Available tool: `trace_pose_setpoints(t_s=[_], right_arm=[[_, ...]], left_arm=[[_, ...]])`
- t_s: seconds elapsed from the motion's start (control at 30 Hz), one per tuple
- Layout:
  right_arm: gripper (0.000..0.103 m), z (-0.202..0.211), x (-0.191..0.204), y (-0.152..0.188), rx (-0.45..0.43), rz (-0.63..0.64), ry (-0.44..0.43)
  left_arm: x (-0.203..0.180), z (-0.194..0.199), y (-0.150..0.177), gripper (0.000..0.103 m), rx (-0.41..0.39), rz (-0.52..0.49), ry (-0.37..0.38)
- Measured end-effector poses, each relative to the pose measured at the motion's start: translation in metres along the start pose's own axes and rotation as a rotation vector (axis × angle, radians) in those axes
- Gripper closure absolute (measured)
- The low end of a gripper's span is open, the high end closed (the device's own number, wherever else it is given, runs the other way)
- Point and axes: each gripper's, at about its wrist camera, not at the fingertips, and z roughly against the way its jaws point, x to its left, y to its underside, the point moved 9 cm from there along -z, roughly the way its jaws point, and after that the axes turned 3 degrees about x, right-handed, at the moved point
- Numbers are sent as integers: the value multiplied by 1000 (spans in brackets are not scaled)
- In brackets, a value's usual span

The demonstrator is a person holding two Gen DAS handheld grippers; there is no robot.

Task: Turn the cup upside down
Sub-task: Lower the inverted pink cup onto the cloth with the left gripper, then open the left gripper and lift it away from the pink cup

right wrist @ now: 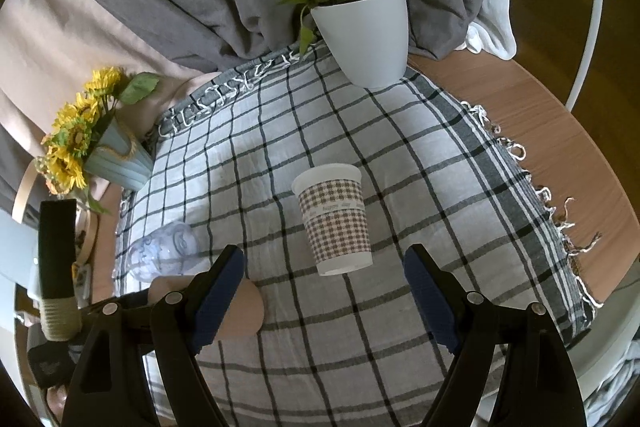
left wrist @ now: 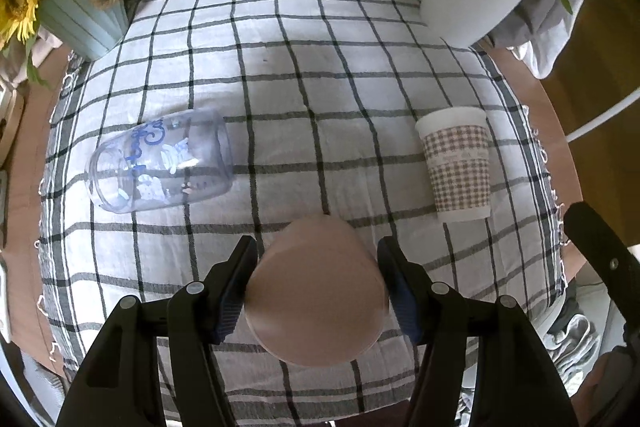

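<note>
A plain pink cup [left wrist: 316, 291] sits between the fingers of my left gripper [left wrist: 318, 291], its flat base toward the camera; the blue pads touch both its sides, so the gripper is shut on it just above the checked cloth [left wrist: 320, 87]. The cup also shows in the right wrist view [right wrist: 244, 311], partly hidden behind a finger. A houndstooth paper cup [right wrist: 336, 219] stands inverted, ahead of my right gripper [right wrist: 324, 291], which is open and empty. A clear printed cup [left wrist: 160, 163] lies on its side at the left.
A white pot with a green plant [right wrist: 368, 31] stands at the far right corner of the cloth. A pale blue pot of sunflowers [right wrist: 116, 163] stands at the far left. Grey curtains hang behind. Bare wooden tabletop [right wrist: 540, 115] lies right of the cloth.
</note>
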Motion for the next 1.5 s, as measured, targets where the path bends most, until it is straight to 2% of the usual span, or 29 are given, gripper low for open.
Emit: trace_pose_setpoints(t_s=[0.63,1.23,1.37,1.5], right_arm=[[21,4,-23,0,-9,-18,32],[21,6,-24,-2,-3,6,30],[21,6,-24,-1,-4,4,30],[21,7,-23,-2,-6,10,30]], left_arm=[[-17,-7,-5,42,-13,-36,-32],[-19,-7,-5,42,-25,-30,-34],[-21,-6,-6,35,-25,-37,-27],[-23,-7,-5,32,-27,-37,-29]])
